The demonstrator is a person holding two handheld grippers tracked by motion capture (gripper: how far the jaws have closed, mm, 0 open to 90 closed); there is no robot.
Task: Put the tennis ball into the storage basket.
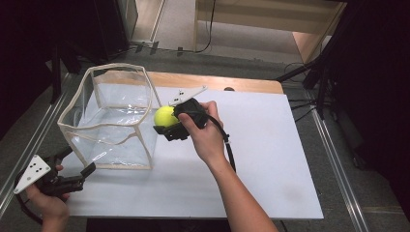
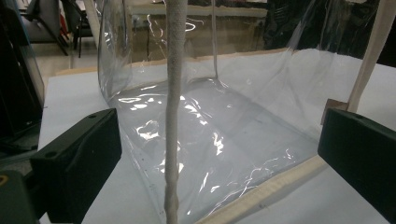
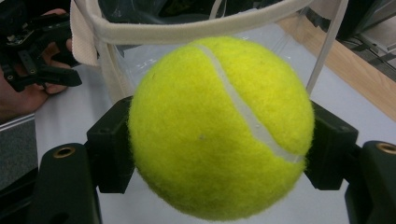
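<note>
A yellow tennis ball [image 1: 164, 116] [image 3: 219, 126] is clamped between the black jaws of my right gripper [image 1: 166, 119] [image 3: 219, 149], held above the white board just right of the clear bag. The clear plastic bag [image 1: 112, 116] [image 2: 224, 135] with cream fabric trim stands upright and open-topped at the board's left. My left gripper [image 1: 80, 161] [image 2: 219, 163] sits at the bag's near left corner, jaws wide apart on either side of the bag's cream corner seam [image 2: 173, 116], not pressing it.
The white board [image 1: 270, 159] lies on a wooden table [image 1: 241, 83]. Metal rails run along both sides [image 1: 333, 159]. Dark stands and cables crowd the far right. Open board stretches right of my right hand.
</note>
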